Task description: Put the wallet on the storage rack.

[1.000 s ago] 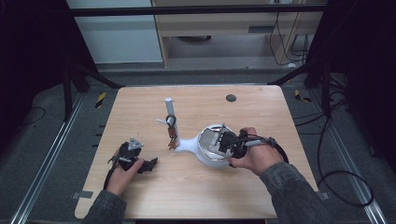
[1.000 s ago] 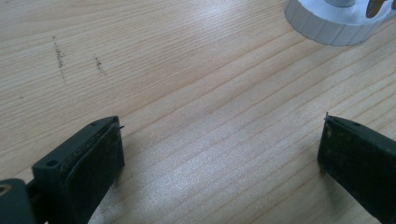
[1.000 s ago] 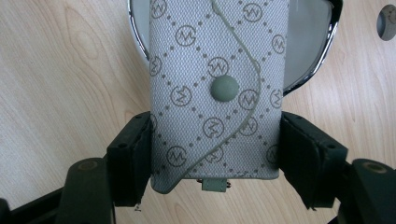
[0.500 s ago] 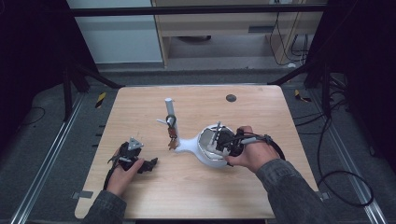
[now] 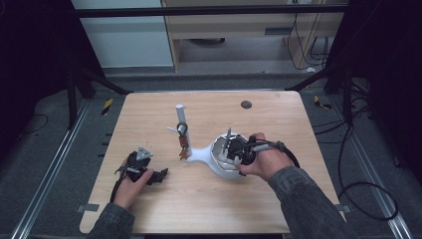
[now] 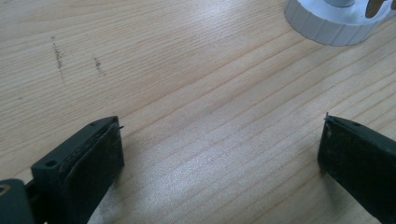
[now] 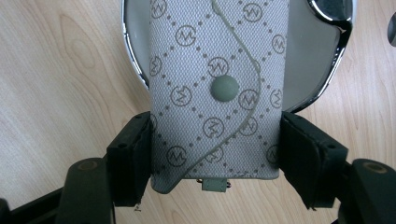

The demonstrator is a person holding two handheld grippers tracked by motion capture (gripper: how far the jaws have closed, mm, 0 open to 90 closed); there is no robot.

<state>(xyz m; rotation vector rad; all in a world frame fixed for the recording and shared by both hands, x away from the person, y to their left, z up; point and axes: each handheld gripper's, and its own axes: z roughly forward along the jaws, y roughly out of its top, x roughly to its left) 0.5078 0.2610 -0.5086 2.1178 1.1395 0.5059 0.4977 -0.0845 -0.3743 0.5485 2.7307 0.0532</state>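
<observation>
Over the white dish [image 5: 219,162] we keep the right hand-held gripper [image 7: 215,154] pinching the grey key pouch [image 7: 217,88] for placing; left hand-held gripper [image 6: 219,154] rests spread.

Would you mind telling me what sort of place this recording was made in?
Probably a lab or workshop recording station: a bare wooden table stands inside a dark metal frame on grey carpet, with loose cables trailing on the floor and a plain cabinet behind.
</observation>
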